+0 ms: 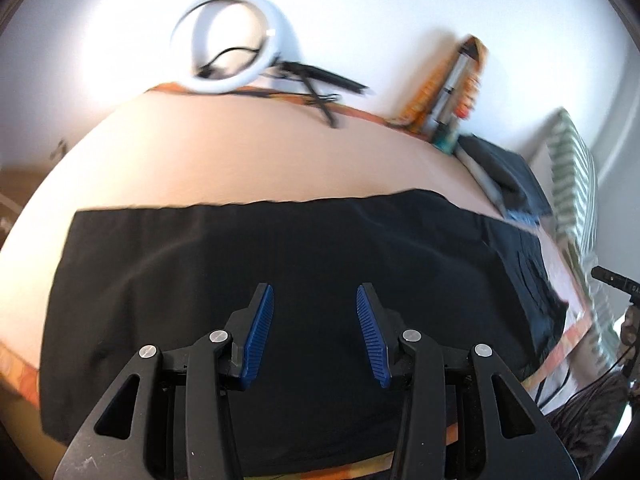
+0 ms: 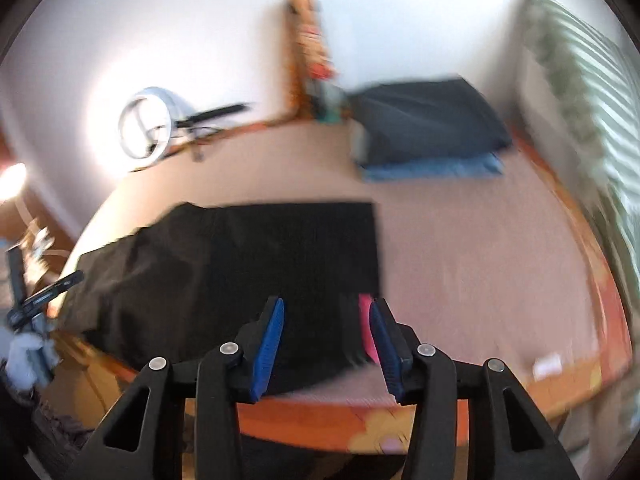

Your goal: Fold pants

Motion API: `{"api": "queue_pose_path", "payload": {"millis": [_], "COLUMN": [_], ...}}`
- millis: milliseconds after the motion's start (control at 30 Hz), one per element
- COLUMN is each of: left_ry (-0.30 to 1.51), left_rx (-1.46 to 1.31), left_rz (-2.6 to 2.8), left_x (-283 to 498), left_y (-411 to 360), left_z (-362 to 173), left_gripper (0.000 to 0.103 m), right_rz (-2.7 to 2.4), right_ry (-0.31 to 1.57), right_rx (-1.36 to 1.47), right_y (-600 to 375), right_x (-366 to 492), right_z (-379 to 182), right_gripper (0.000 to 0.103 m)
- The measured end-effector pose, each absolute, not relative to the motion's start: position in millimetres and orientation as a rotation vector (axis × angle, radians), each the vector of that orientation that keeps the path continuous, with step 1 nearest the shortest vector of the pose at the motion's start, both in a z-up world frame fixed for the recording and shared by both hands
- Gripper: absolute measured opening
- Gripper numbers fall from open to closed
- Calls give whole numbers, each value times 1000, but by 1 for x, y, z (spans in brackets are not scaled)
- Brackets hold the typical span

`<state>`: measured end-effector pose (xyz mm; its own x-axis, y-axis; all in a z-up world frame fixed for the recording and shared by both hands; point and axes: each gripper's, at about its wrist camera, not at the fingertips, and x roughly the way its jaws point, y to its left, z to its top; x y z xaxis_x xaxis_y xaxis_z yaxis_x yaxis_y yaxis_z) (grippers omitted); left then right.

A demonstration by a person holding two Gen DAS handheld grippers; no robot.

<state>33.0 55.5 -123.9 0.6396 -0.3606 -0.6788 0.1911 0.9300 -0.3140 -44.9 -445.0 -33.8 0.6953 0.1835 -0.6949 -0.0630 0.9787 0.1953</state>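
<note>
Black pants (image 1: 280, 260) lie spread flat on a pinkish-beige sheet (image 1: 240, 152), their long straight edge toward the wall. My left gripper (image 1: 315, 288) hovers over the middle of the cloth, open, with nothing between its blue pads (image 1: 260, 332). In the blurred right wrist view the pants (image 2: 260, 260) reach a square end at the right. My right gripper (image 2: 327, 302) stands open just above that near right corner. A pink strip (image 2: 365, 328) shows at the cloth's edge beside the right finger. No pad presses on the fabric.
A folded stack of dark and blue clothes (image 2: 432, 128) sits at the far right of the sheet. A ring light (image 1: 232, 40) and its black stand lean at the wall. An orange patterned edge (image 2: 320, 420) borders the near side. Striped fabric (image 2: 580, 100) hangs on the right.
</note>
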Motion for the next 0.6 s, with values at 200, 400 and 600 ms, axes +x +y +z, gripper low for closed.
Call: {"api": "queue_pose_path", "payload": {"millis": [200,400,600], "left_ry": [775,775,772], "left_rx": [-263,-313,-382], "left_rz": [-248,-167,-109], "left_x": [19,8,4], "left_y": [93,126,153], "left_z": [-113,-116,-114], "left_gripper": [47,51,52], "right_rz": [375,533,574], "right_ry": [733,783,934], "right_rx": [90,84,189], "right_y": [-382,-330,-311], "right_x": [25,104,175], "right_z": [-29,-52,-96], "right_gripper": [51,57,60]}}
